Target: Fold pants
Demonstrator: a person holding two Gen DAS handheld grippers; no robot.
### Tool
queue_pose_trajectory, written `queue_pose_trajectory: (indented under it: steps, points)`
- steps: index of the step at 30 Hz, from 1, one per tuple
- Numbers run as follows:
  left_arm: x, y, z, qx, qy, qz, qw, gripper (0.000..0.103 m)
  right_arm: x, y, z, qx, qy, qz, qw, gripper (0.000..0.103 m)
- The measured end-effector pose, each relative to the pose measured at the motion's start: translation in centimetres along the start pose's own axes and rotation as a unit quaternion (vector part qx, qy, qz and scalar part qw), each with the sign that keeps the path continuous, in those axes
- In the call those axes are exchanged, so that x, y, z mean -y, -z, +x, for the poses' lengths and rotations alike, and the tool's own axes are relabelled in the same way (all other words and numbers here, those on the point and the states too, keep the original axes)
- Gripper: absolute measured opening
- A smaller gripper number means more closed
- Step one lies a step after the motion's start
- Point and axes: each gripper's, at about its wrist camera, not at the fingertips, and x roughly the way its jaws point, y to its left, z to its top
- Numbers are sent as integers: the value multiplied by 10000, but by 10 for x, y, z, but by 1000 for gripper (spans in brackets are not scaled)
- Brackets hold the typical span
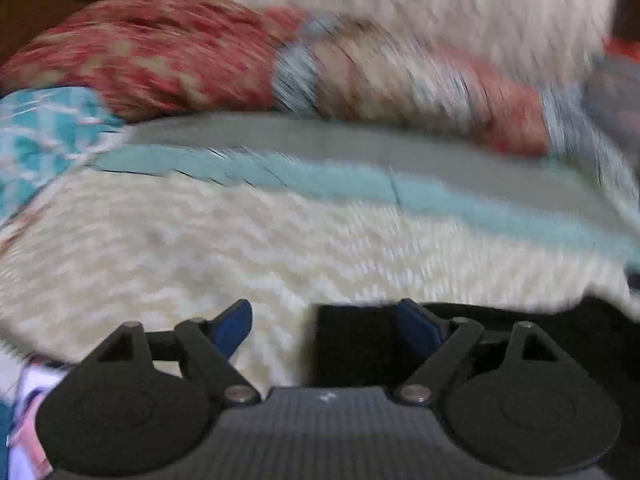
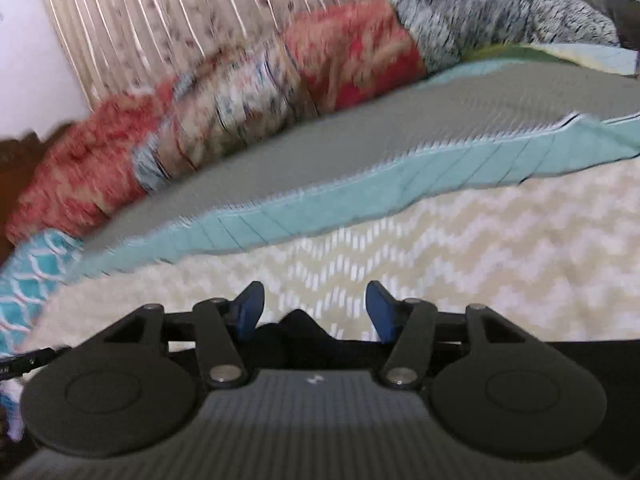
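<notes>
Both views blurred; reading what I can. Pants (image 1: pixel 360 344) are a black cloth lying flat on the bed (image 1: pixel 200 248), on its cream zigzag cover, at the 6 o'clock edge of each wrist view, right under the fingers. In the left view the left gripper (image 1: pixel 324 328) stands spread, blue pads apart; the black cloth's edge runs between them, with the 3 o'clock pad over the cloth and the 9 o'clock pad over bare cover. Pads do not press on anything I can see. In the right view the right gripper (image 2: pixel 316 308) is also spread, less widely, and a small raised fold of the pants (image 2: pixel 296 324) sits low between the pads, not pinched as far as I can tell. My reading: both are lined up along the near edge of the cloth so a fold can be lifted evenly from two points. A teal-edged grey blanket (image 2: pixel 360 152) crosses at 12 o'clock, with a heap of red patterned cloth (image 1: pixel 160 48) behind it, well apart from the pants. A striped curtain (image 2: pixel 160 20) hangs at the far side.
</notes>
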Motion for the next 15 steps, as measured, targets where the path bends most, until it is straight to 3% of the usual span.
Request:
queue_pose_trajectory:
  steps: [2, 5, 8, 11, 15]
  points:
    - [-15, -1, -25, 127, -37, -472, 9988, 80, 8, 1, -36, 18, -100, 96, 9999, 59]
    - [-18, -3, -49, 133, 333, -824, 9960, 78, 21, 11, -84, -22, -134, 143, 9998, 59]
    - [13, 3, -61, 136, 829, -654, 9943, 78, 47, 33, -124, 23, 2, 298, 9996, 59]
    - [62, 20, -53, -181, 1291, -197, 9913, 78, 80, 55, -154, 248, 459, 769, 9957, 59]
    - [119, 54, -17, -899, 1346, 328, 9863, 78, 142, 90, -215, 731, 1068, 1626, 9782, 59]
